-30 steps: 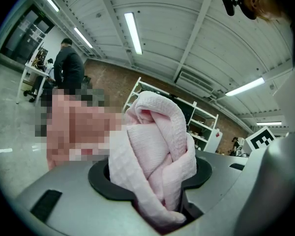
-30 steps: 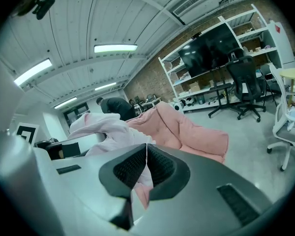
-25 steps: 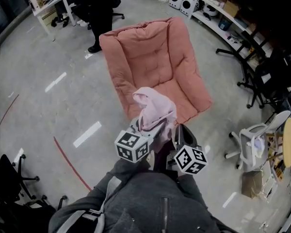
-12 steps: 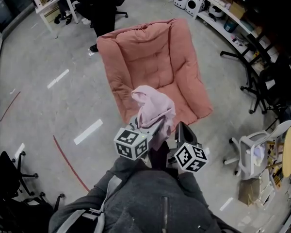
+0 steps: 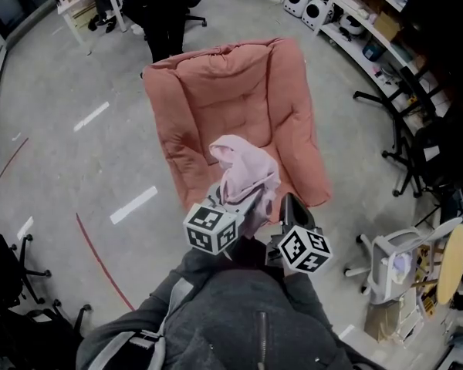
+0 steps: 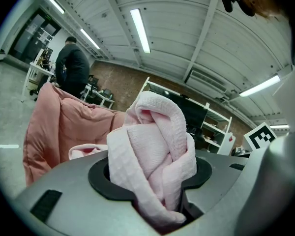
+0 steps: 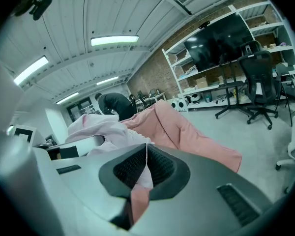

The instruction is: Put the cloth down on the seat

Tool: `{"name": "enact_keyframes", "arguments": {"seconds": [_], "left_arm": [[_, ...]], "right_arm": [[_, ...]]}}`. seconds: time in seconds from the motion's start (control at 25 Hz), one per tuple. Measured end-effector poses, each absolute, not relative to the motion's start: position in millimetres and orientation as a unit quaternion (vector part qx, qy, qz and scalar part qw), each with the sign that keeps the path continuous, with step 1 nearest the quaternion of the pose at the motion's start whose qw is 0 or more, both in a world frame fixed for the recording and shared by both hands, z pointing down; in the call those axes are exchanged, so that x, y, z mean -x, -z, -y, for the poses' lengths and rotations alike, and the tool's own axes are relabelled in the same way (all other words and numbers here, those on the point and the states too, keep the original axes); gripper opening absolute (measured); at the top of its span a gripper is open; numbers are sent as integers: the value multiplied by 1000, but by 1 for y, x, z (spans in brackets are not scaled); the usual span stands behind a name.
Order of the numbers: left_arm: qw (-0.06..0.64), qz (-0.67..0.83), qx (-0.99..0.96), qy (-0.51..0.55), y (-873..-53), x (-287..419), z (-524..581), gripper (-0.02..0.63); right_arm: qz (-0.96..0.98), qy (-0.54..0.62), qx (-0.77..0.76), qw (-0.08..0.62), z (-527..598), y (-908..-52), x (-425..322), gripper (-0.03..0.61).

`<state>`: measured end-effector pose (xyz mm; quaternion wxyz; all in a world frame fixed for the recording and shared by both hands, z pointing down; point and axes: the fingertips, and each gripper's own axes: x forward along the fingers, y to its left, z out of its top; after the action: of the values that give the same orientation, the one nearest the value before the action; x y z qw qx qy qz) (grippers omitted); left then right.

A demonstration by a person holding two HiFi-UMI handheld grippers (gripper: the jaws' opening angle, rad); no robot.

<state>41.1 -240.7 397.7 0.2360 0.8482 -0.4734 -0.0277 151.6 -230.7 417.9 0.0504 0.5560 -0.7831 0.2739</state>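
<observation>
A pale pink waffle-weave cloth (image 5: 243,168), bunched and twisted, hangs above the front edge of the salmon padded seat (image 5: 239,91). The left gripper (image 6: 155,181) pinches a thick wad of it, while the right gripper (image 7: 145,168) presses shut on a thin edge. A dark-clothed person (image 5: 166,14) stands behind the seat.

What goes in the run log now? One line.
left gripper: shut on cloth | right gripper: shut on cloth edge | cloth: bunched, not yet on seat
</observation>
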Motion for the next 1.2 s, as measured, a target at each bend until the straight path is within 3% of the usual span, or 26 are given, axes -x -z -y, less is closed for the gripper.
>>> {"name": "enact_keyframes", "arguments": {"seconds": [1.2], "left_arm": [[323,615,-719,29,-509,-49,319,238]], "right_arm": [[835,-297,-441,137,371,-508,-159,11]]}}
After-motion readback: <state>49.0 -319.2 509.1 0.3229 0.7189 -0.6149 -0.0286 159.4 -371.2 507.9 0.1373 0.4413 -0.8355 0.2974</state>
